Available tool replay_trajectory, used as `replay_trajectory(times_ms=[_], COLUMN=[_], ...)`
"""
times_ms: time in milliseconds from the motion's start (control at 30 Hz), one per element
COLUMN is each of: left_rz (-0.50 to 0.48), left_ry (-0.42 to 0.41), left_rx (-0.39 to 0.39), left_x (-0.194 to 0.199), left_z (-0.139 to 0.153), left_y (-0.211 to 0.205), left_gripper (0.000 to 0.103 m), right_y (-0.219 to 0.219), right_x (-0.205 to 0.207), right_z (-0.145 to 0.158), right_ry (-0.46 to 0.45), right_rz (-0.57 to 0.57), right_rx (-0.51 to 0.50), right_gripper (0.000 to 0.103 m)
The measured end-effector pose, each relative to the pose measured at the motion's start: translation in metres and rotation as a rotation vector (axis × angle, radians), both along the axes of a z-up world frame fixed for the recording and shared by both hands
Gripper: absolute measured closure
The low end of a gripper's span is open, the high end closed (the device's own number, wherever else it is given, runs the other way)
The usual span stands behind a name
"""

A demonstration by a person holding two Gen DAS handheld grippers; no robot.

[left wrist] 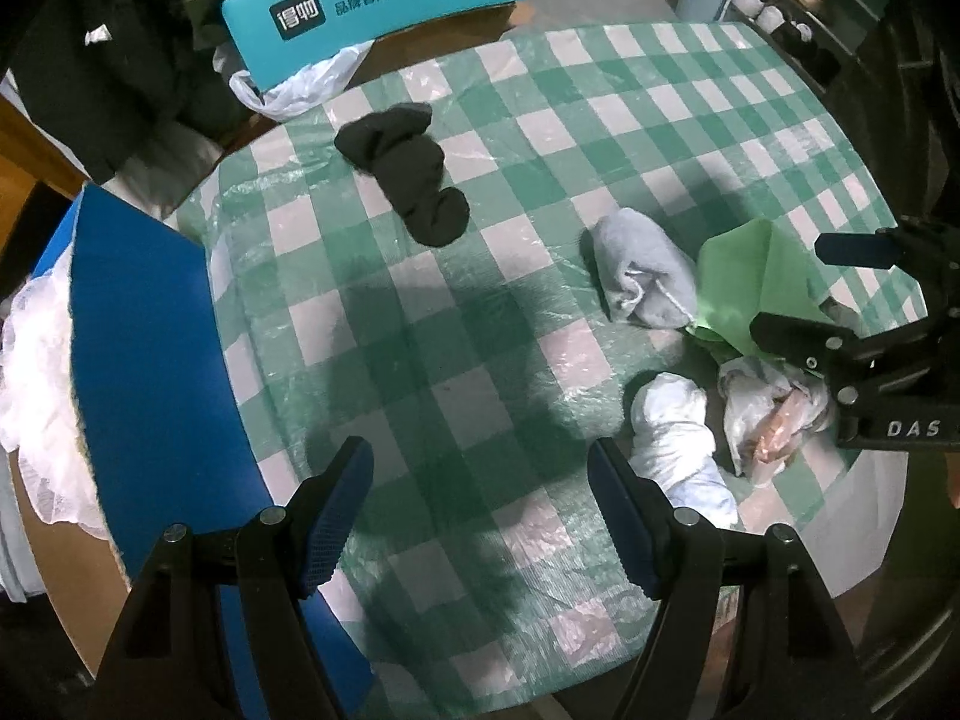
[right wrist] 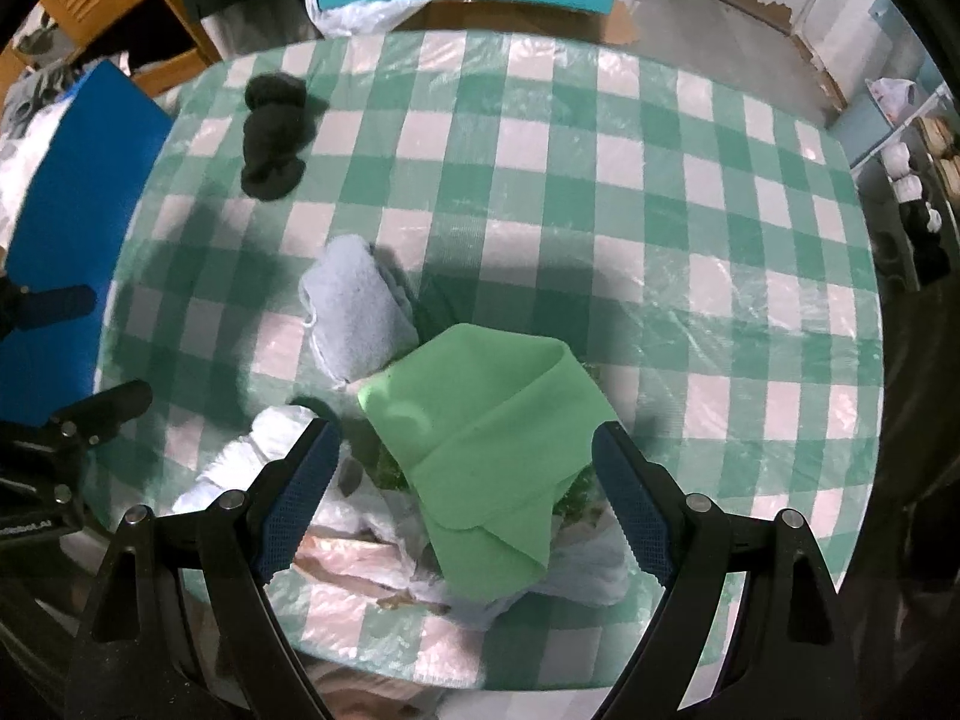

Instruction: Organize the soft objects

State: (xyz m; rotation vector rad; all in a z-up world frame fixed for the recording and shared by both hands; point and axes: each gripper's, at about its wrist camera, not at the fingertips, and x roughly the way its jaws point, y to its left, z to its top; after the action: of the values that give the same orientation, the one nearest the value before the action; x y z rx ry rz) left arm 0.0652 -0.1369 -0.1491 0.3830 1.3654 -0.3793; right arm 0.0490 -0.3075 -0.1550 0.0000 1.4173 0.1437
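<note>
Left gripper (left wrist: 480,516): jaws apart, empty, above green-and-white checked tablecloth (left wrist: 540,120). Black rolled sock (left wrist: 408,180), far left. Grey-blue rolled towel (right wrist: 360,318), centre. Folded light-green cloth (right wrist: 486,450), between the gaping, empty right gripper (right wrist: 468,492) fingers, unpinched.

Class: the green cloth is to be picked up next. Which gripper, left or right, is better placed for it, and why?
The right gripper. Its open jaws frame the green cloth directly beneath them. The left gripper hangs over bare checked tablecloth, with the cloth off to its side.
</note>
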Motion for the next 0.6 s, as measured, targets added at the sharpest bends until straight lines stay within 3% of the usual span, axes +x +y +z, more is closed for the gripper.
replay_trajectory(times_ms=[433,600], left_rz=[0.004,0.013], left_ry=[0.027,0.040], left_rx=[0.006,0.004], left_x=[0.008,0.016], left_z=[-0.011,-0.015], left_y=[-0.001,-0.002], left_gripper=[0.028,0.028], right_y=[0.003,-0.001], right_x=[0.008,0.010], right_z=[-0.043,-0.050], right_ry=[0.053,0.061], right_rz=[0.022,0.016], right_rx=[-0.078,-0.066], right_gripper=[0.017,0.026])
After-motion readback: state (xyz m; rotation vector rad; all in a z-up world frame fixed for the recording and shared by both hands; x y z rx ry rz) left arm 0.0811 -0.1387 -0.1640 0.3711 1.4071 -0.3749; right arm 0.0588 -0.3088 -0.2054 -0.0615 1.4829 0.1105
